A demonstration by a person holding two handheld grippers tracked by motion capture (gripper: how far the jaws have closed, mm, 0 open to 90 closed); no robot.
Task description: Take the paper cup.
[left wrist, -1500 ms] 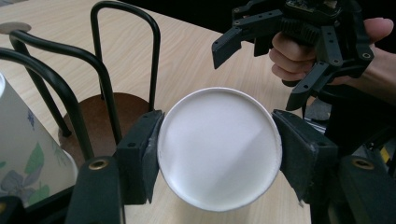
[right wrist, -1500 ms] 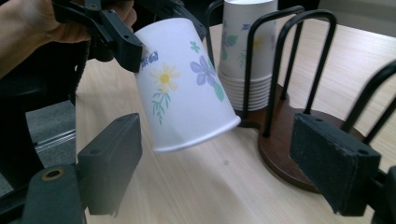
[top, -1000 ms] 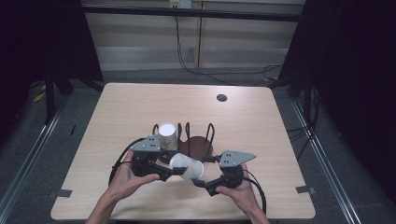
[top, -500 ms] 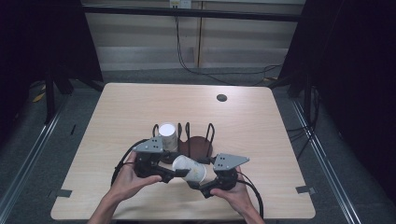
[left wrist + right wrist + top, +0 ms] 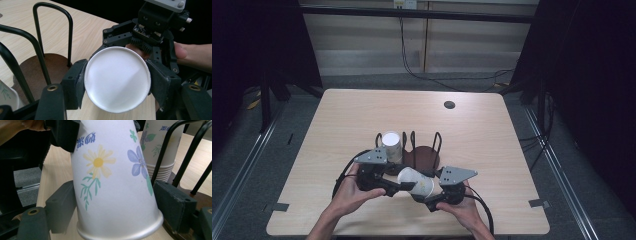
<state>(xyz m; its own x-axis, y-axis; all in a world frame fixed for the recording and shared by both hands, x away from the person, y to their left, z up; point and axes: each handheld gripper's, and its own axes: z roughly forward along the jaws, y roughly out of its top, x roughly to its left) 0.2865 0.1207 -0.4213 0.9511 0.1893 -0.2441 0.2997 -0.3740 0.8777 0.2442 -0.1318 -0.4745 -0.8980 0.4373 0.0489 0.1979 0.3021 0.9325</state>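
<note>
While the flowered paper cup is pinched near its base by the left gripper at lower centre, the right gripper has just been closing round its rim, pads not yet pressing; thin walls may be crushed.

My table is a light wood-grain top with rounded corners, set on a grey floor. A dark wire rack on a brown round base stands just below centre; a stack of paper cups sits at its 9 o'clock end. A small black disc lies towards 1 o'clock from the rack, well apart from it, near the far edge.
</note>
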